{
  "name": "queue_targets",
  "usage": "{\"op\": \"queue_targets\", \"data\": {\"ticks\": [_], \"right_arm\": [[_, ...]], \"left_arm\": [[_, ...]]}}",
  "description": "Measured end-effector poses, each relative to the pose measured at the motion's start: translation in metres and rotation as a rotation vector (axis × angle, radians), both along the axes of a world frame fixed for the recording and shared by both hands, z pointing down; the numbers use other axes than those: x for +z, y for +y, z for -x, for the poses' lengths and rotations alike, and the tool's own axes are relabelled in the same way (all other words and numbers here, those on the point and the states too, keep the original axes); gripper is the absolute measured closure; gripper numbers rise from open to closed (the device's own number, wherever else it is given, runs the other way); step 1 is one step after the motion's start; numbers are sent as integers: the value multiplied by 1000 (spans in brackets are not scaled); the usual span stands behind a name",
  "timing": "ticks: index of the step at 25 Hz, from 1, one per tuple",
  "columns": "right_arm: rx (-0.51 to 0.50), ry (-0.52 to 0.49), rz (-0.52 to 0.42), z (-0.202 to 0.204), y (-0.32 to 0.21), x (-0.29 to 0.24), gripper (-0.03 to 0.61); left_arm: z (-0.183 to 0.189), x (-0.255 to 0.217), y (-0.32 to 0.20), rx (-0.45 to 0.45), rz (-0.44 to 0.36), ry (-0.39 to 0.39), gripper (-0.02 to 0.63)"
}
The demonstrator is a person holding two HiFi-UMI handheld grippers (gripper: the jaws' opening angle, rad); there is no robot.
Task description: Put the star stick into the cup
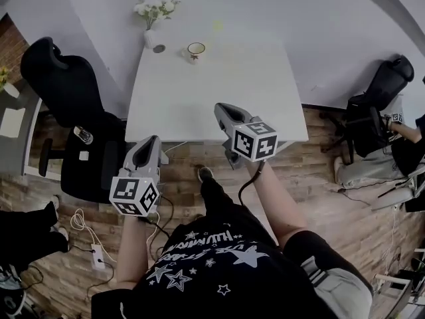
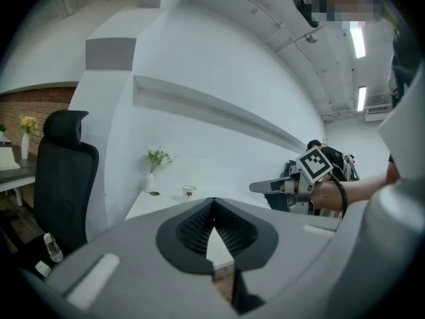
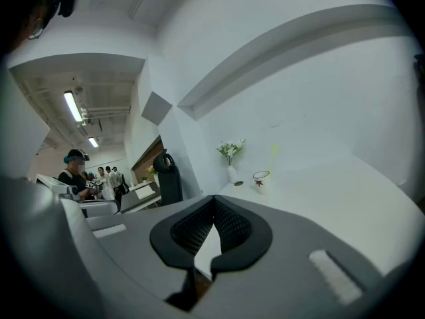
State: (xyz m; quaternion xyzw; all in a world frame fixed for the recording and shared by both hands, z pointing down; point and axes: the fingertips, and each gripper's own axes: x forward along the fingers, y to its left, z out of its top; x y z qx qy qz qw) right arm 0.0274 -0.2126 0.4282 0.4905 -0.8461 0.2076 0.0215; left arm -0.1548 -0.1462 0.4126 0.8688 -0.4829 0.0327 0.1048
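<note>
A small white cup (image 1: 195, 50) with a red mark stands near the far edge of the white table (image 1: 265, 111). It also shows in the left gripper view (image 2: 190, 191) and the right gripper view (image 3: 261, 177). A pale yellow star stick (image 1: 218, 26) (image 3: 274, 151) shows just beyond the cup; whether it touches the cup I cannot tell. My left gripper (image 1: 155, 142) (image 2: 212, 205) hangs shut and empty before the table's near edge. My right gripper (image 1: 222, 109) (image 3: 214, 201) is over the table's near edge, shut with nothing in it, far from the cup.
A white vase of flowers (image 1: 152, 37) and a small dark disc (image 1: 159, 48) stand left of the cup. A black office chair (image 1: 66, 85) is left of the table and another chair (image 1: 382, 88) right of it. Cables (image 1: 86, 228) lie on the floor. People (image 3: 106, 178) stand far off.
</note>
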Motion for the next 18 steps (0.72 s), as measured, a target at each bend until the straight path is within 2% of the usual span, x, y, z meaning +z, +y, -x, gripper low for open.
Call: {"op": "queue_targets", "data": {"ticks": [10,18], "right_arm": [[33,38,-7,-8,75,7,565],[44,43,-6,-19,107,12,565]], "left_arm": [[-12,5,56,49,18,15,611],[-31,8,78,88,23,17,611]]}}
